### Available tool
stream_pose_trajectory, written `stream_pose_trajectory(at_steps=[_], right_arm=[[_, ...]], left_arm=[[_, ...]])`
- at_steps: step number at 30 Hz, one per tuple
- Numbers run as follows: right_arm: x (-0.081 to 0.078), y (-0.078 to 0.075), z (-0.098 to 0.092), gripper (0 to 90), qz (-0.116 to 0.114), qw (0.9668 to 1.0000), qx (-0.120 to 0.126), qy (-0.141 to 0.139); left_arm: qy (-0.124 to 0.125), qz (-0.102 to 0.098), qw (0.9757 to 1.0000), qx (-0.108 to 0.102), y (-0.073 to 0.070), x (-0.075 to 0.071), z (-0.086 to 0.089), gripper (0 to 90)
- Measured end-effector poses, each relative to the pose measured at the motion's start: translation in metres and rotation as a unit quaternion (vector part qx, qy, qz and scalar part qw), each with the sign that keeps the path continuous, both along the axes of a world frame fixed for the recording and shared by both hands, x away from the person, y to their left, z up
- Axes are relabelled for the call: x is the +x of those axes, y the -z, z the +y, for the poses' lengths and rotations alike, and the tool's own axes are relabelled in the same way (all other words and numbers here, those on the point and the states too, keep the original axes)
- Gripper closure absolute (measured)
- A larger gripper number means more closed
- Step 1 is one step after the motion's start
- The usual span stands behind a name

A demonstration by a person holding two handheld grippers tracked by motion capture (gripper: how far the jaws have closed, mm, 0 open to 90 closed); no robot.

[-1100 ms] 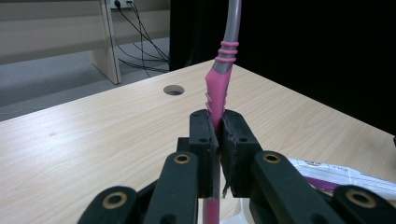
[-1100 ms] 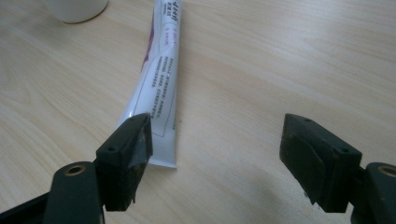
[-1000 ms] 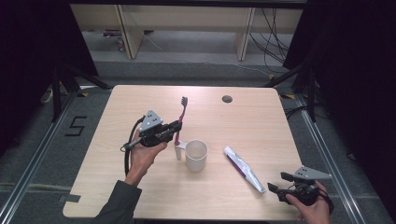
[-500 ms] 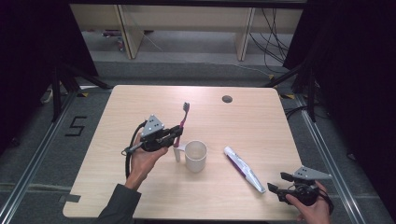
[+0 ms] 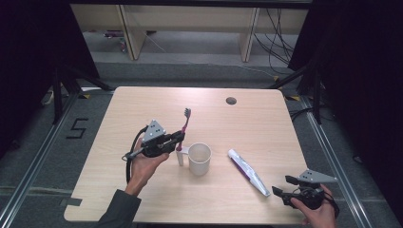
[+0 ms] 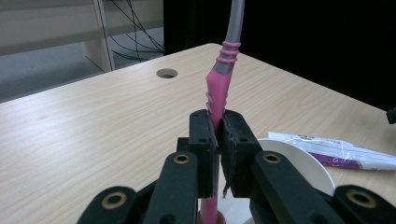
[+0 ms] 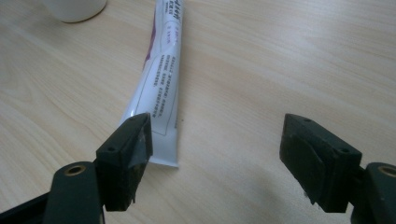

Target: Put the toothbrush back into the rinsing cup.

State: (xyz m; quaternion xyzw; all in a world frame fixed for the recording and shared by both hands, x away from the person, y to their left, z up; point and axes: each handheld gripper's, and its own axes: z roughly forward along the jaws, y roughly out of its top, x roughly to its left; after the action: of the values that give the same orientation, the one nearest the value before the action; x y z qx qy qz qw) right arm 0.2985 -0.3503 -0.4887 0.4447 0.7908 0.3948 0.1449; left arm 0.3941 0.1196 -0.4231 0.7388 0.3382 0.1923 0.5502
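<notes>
In the high view, the left gripper sits left of centre, clamped on the pink handle of a toothbrush that stands nearly upright, bristle head toward the top of the frame. Just to its right stands a white cup, its handle pointing left, toward the gripper; the brush's lower end hangs beside that handle, outside the rim, which suggests the brush is being carried upright so it can drop into the cup bottom first. A toothpaste tube lies flat right of the cup, slanting toward the lower right, where the right gripper waits near the tube's flat end at the table edge.

In the left gripper view, the two black jaws are pressed together on the toothbrush at its ribbed pink grip, the grey neck rising out of the top of the frame. The cup rim curves at lower right behind the jaws, and the tube lies beyond it at right.

In the right gripper view, the jaws stand wide apart and hold nothing. The tube runs from the top of the frame down to its crimped end, just beside the left jaw, so the gripper looks staged to take the tube, though it isn't yet centred on it. The cup base shows at upper left.
</notes>
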Motion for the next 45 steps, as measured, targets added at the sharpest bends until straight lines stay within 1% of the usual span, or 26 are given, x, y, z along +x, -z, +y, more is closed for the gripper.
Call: stream_pose_trajectory(at_steps=[6,8,10,11,12,16,22,23,24,26,27,28,29,31,32,33,34,35,36,38,39,40,41,43,44,45], right_arm=[[0.0,0.0,0.0,26.2,0.0,1.0,0.003,0.0],[0.001,0.0,0.0,26.3,-0.003,1.0,-0.003,0.0],[0.0,0.0,0.001,26.3,0.001,1.0,0.003,-0.001],[0.0,0.0,0.0,26.2,0.0,1.0,0.001,0.0],[0.0,0.0,0.0,26.2,0.001,1.0,0.0,0.0],[0.0,0.0,0.001,26.2,0.001,1.0,0.003,-0.001],[0.0,0.0,0.001,26.2,0.003,1.0,0.003,-0.002],[0.002,0.001,-0.001,26.2,-0.009,0.9999,-0.009,-0.009],[0.0,0.001,0.001,26.3,0.003,1.0,0.001,-0.002],[0.0,0.001,0.001,26.3,0.003,1.0,0.002,-0.003],[0.002,0.001,0.0,26.2,-0.009,0.9999,-0.008,-0.009],[0.002,0.001,0.0,26.2,-0.008,0.9999,-0.008,-0.008],[0.0,0.001,0.001,26.2,0.003,1.0,0.001,-0.003],[0.0,0.001,0.001,26.2,0.004,1.0,0.001,-0.003],[0.002,0.001,0.0,26.2,-0.008,0.9999,-0.008,-0.01],[0.002,0.001,0.0,26.2,-0.009,0.9999,-0.009,-0.009],[0.002,0.001,0.0,26.2,-0.007,0.9999,-0.009,-0.009],[0.0,0.001,0.001,26.2,0.004,1.0,0.001,-0.003],[0.002,0.001,0.0,26.2,-0.008,0.9999,-0.009,-0.009],[0.002,0.001,0.0,26.2,-0.007,0.9999,-0.009,-0.009],[0.0,0.001,0.001,26.2,0.003,1.0,0.002,-0.003],[0.0,0.001,0.001,26.2,0.004,1.0,0.001,-0.003],[0.002,0.001,0.0,26.2,-0.008,0.9999,-0.008,-0.009],[0.002,0.001,0.0,26.2,-0.008,0.9999,-0.009,-0.009],[0.002,0.001,0.0,26.2,-0.008,0.9999,-0.008,-0.009],[0.0,0.001,0.001,26.2,0.002,1.0,0.001,-0.002]], left_arm=[[0.0,0.004,1.0,0.005,0.003,-0.002,0.003,83.0],[0.002,0.006,1.0,0.004,0.005,-0.003,0.005,82.9],[0.002,0.01,0.9999,0.008,0.007,-0.005,0.006,82.9],[0.006,0.01,0.9999,0.006,0.009,-0.005,0.007,82.9],[0.002,0.012,0.9999,0.01,0.009,-0.006,0.008,82.9],[0.006,0.015,0.9998,0.01,0.013,-0.007,0.009,82.8],[0.005,0.023,0.9996,0.016,0.019,-0.008,0.01,82.8],[0.005,0.025,0.9996,0.015,0.02,-0.008,0.01,82.7],[0.004,0.026,0.9995,0.018,0.021,-0.008,0.01,82.7],[0.005,0.027,0.9994,0.019,0.021,-0.008,0.01,82.7],[0.006,0.03,0.9993,0.02,0.023,-0.008,0.01,82.7],[0.006,0.03,0.9993,0.021,0.024,-0.008,0.01,82.7],[0.01,0.03,0.9994,0.017,0.025,-0.008,0.01,82.6],[0.01,0.032,0.9993,0.019,0.026,-0.008,0.01,82.6],[0.007,0.033,0.9992,0.021,0.026,-0.008,0.01,82.5],[0.008,0.034,0.9992,0.022,0.026,-0.008,0.011,82.5],[0.008,0.035,0.9991,0.023,0.026,-0.008,0.011,82.4],[0.01,0.037,0.999,0.022,0.027,-0.008,0.011,82.3],[0.01,0.038,0.999,0.02,0.027,-0.008,0.011,82.0],[0.009,0.039,0.999,0.019,0.027,-0.008,0.011,81.0],[0.011,0.039,0.999,0.019,0.027,-0.008,0.011,80.1],[0.01,0.038,0.999,0.02,0.027,-0.008,0.011,78.4],[0.01,0.038,0.999,0.02,0.027,-0.008,0.011,76.8],[0.014,0.037,0.9991,0.017,0.026,-0.009,0.011,74.0],[0.01,0.039,0.9991,0.017,0.025,-0.01,0.012,74.0],[0.011,0.037,0.9992,0.011,0.025,-0.01,0.012,69.9]])
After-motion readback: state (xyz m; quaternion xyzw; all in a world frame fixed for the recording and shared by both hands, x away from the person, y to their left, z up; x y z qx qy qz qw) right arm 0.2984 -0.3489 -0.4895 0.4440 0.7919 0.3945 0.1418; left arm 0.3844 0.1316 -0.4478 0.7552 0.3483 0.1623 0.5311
